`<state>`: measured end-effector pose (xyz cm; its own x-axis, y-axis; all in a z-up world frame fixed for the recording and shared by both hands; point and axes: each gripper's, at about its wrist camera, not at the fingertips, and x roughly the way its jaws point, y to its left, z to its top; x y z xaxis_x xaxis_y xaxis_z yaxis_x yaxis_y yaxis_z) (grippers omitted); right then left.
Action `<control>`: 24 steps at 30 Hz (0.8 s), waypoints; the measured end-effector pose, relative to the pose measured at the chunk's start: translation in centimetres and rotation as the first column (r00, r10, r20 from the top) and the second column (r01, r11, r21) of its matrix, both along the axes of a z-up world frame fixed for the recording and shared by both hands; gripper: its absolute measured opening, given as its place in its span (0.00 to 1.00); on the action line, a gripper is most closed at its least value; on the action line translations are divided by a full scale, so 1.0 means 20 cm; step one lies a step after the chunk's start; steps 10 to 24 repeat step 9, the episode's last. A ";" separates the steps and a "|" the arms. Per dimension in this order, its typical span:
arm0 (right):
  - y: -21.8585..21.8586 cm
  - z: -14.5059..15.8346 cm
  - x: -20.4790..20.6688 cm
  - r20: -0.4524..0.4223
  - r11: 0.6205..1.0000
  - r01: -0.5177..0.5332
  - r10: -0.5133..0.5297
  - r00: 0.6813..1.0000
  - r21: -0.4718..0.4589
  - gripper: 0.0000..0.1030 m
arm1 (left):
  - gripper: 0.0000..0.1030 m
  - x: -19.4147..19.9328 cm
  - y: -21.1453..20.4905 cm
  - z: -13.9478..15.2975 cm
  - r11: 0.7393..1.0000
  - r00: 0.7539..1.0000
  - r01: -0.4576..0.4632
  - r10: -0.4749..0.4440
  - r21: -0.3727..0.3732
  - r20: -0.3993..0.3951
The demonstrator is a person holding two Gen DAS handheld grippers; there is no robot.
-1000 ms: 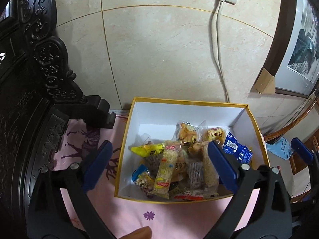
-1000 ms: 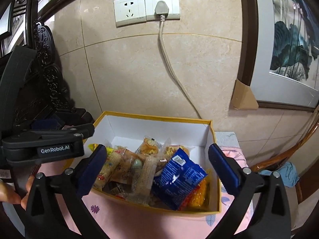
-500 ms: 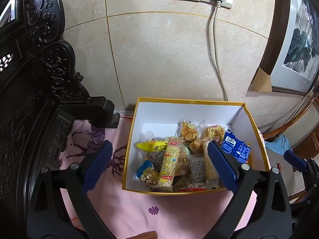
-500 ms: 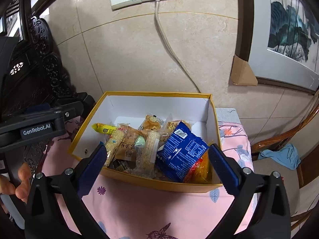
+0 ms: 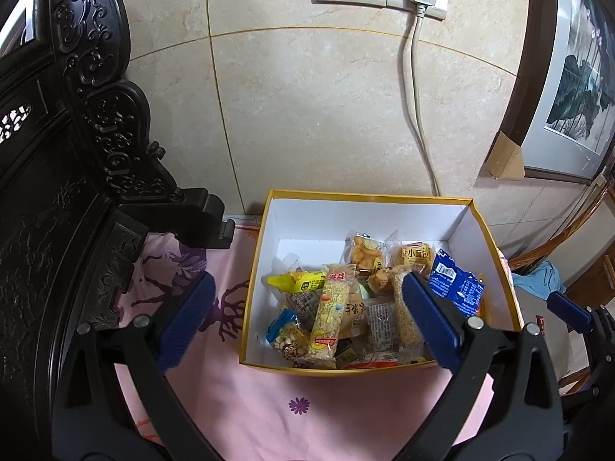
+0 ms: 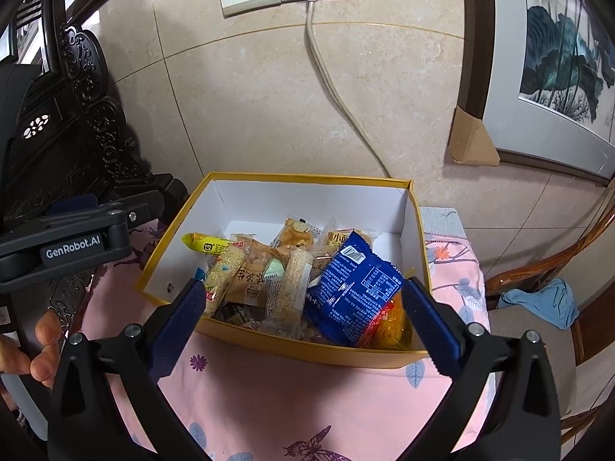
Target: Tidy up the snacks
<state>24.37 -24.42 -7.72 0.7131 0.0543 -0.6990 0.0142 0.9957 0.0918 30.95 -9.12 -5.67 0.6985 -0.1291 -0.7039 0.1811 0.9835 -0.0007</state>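
Showing wrapped snacks (image 5: 357, 307) heaped in a yellow-rimmed white box (image 6: 292, 182); both the left gripper (image 5: 307, 322) and right gripper (image 6: 303, 317) were spread wide, empty, above its near edge.

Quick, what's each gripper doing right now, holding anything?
Left gripper: open, holding nothing.
Right gripper: open, holding nothing.

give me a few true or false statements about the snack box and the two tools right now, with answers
1. Both tools are open and hold nothing. True: left tool, right tool.
2. The box is empty. False: it holds many wrapped snacks.
3. The blue packet lies at the box's right end. True.
4. The box sits on bare wood. False: it rests on a pink patterned cloth.
5. The yellow packet lies outside the box. False: it is inside.
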 end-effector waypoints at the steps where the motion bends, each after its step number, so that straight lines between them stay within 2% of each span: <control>1: 0.00 0.00 0.00 0.000 1.000 0.001 -0.001 1.000 0.000 0.99 | 0.97 0.00 0.00 0.00 1.000 1.000 0.005 -0.005 -0.002 -0.001; 24: 0.00 0.00 0.00 -0.001 1.000 0.002 -0.002 1.000 -0.005 0.99 | 0.97 0.00 0.00 0.00 1.000 1.000 0.003 -0.003 0.000 -0.015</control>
